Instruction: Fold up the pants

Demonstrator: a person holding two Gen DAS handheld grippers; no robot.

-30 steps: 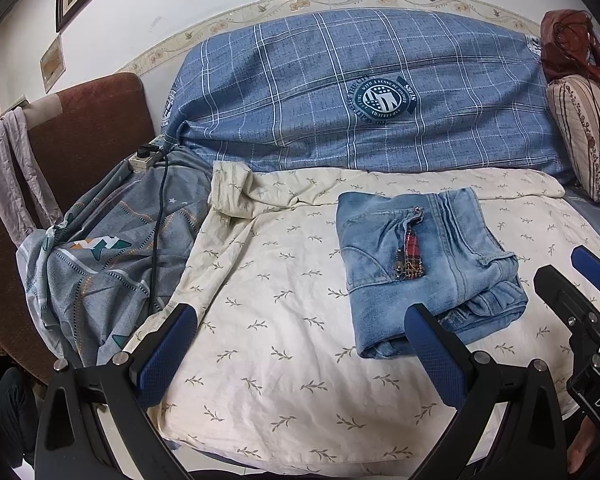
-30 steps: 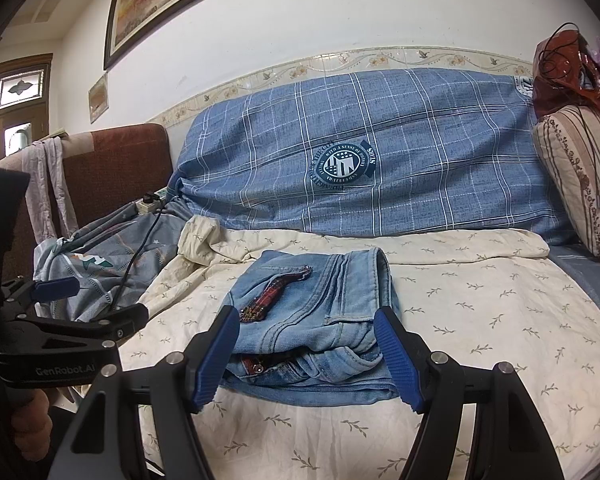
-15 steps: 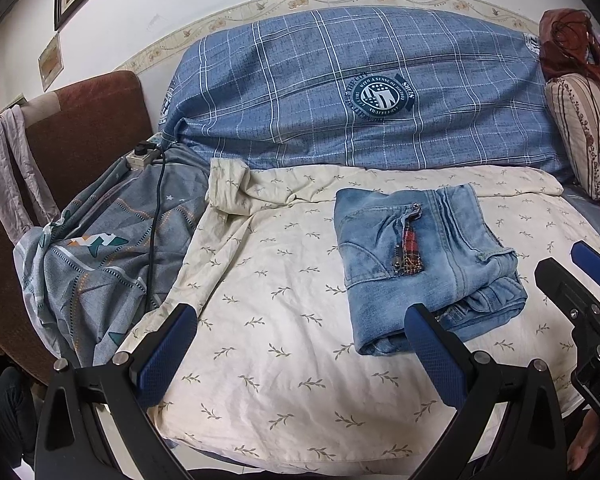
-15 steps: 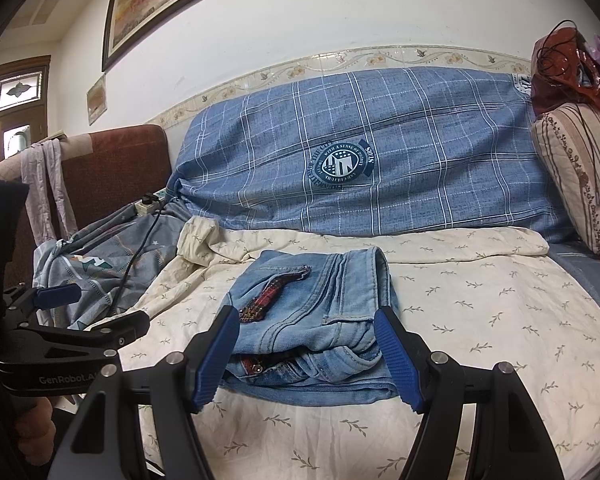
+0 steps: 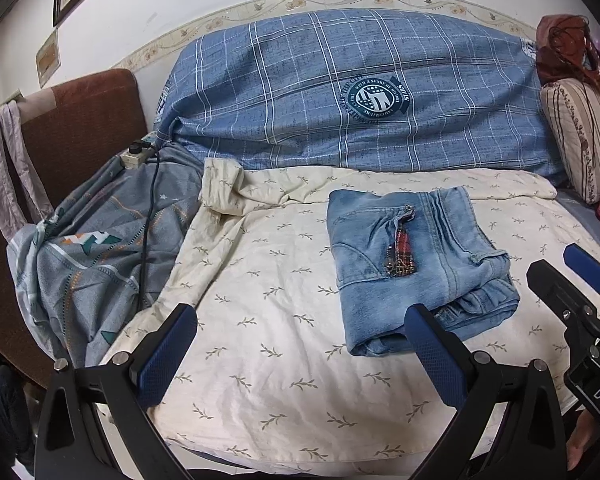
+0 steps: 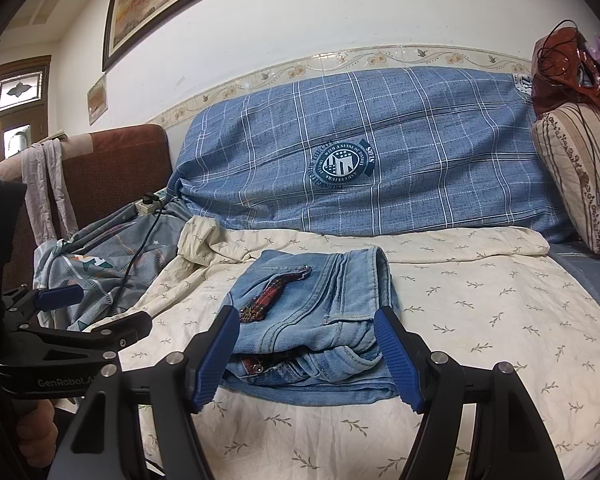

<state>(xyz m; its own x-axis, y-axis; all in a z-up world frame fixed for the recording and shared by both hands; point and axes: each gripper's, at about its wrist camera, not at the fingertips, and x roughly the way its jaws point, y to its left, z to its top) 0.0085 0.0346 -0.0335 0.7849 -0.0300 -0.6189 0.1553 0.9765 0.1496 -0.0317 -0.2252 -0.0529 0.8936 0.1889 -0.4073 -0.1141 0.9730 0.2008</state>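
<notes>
On the cream sheet (image 5: 260,320) we see the folded pants (image 5: 412,264) lying free, our left claw (image 5: 300,356) and right claw (image 6: 306,356) both spread wide, gripping nothing.

Left claw (image 5: 300,354), right claw (image 6: 306,354): black frames, blue textured pads, silver screws, white "GenRobot" lettering.

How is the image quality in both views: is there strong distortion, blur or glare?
Left wrist view: strong fisheye bending, black corners, jeans sharp, light even, no glare. Right wrist view: same bending, the wall border curves, jeans sharp between the open right tongs, only soft shadow under them.
</notes>
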